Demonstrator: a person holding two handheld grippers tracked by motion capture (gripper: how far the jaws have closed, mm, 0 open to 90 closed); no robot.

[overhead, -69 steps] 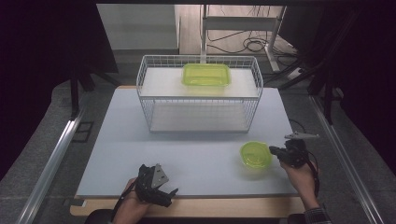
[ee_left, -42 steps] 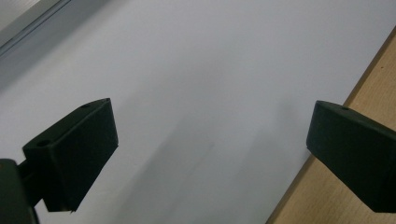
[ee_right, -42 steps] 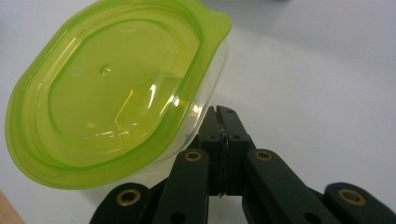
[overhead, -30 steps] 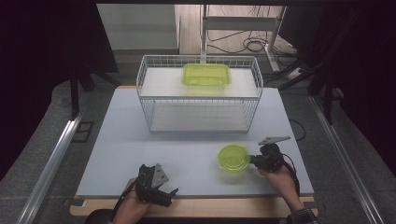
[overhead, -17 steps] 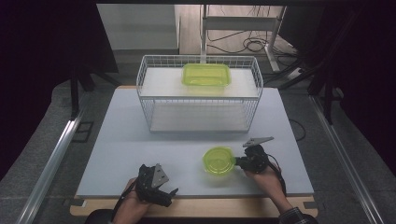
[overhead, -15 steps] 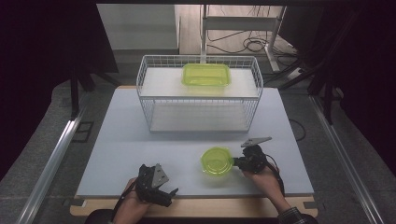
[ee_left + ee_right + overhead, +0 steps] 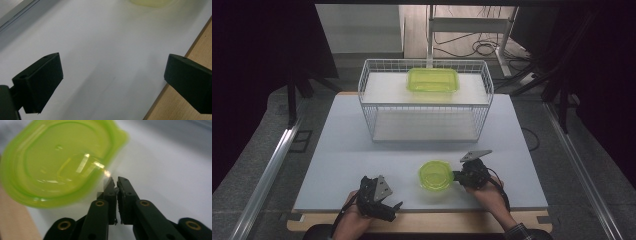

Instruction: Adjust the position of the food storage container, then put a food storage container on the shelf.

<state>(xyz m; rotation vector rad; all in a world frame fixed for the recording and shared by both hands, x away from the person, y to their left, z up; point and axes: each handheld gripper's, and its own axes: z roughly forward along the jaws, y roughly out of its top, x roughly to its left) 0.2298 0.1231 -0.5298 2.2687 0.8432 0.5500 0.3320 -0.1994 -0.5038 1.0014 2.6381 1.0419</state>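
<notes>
Lime-green plastic of a small round lid (image 7: 435, 174) is pinched at its rim by the right gripper (image 7: 460, 175), whose jaws are pressed almost together on the thin edge, as seen close up in the right gripper view, where the lid (image 7: 60, 162) extends up and left from the gripper (image 7: 114, 185). The lid is seen at the near middle of the white table top (image 7: 342, 150), tilted in the right gripper view; whether it touches the surface cannot be told. The gripper is held by the right hand (image 7: 486, 189) at the near edge. The left gripper (image 7: 396, 206) is held by the left hand (image 7: 353, 220) at the near left, just beside the wooden border (image 7: 437, 222). Its jaws are spread wide with nothing between them, over the white surface (image 7: 100, 62). Farther back, a white wire basket (image 7: 367, 107) stands on the table, and a rectangular lime-green container (image 7: 433, 80) is seen resting on its upper shelf.
</notes>
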